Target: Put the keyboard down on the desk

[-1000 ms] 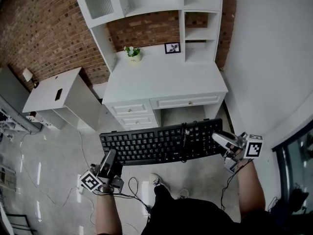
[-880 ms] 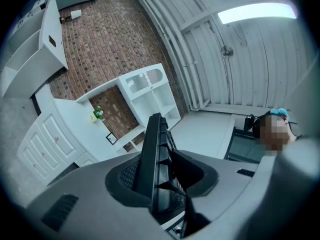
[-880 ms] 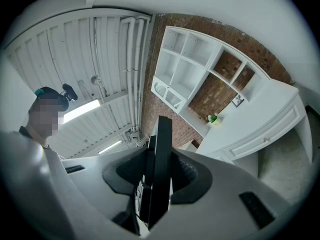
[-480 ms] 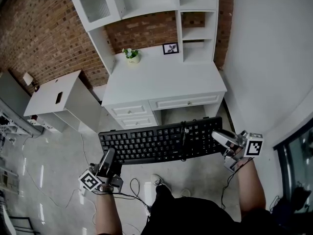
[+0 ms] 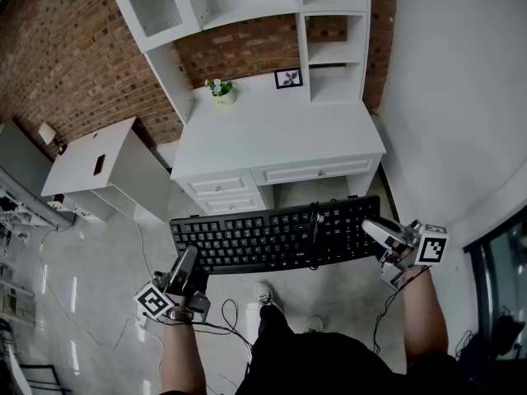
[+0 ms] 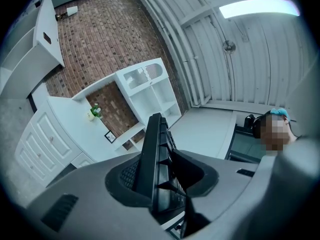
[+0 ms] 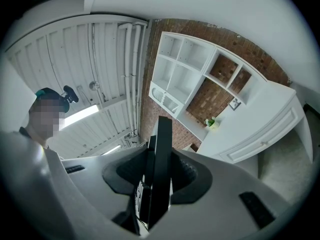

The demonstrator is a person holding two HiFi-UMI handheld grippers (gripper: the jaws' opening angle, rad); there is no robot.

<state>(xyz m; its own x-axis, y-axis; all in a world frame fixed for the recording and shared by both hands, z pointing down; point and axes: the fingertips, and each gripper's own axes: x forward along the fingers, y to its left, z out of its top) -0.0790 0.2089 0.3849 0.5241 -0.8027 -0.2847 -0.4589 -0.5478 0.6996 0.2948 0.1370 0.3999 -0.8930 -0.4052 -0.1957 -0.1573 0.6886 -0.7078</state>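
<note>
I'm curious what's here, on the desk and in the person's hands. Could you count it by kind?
Keyboards: 1, the black keyboard
Tongs: 2, left tongs and right tongs, each clamped on one end of it
Desks: 1, the white desk
Potted plants: 1, potted plant
Picture frames: 1, picture frame
Total: 6

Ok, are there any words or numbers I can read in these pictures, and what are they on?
Nothing here can be read.
On the black computer keyboard: key legends are pale specks, too small to read.
On the small black-framed picture on the white desk: too small to tell.
On the black-and-white marker cube: a square pattern, not letters.
</note>
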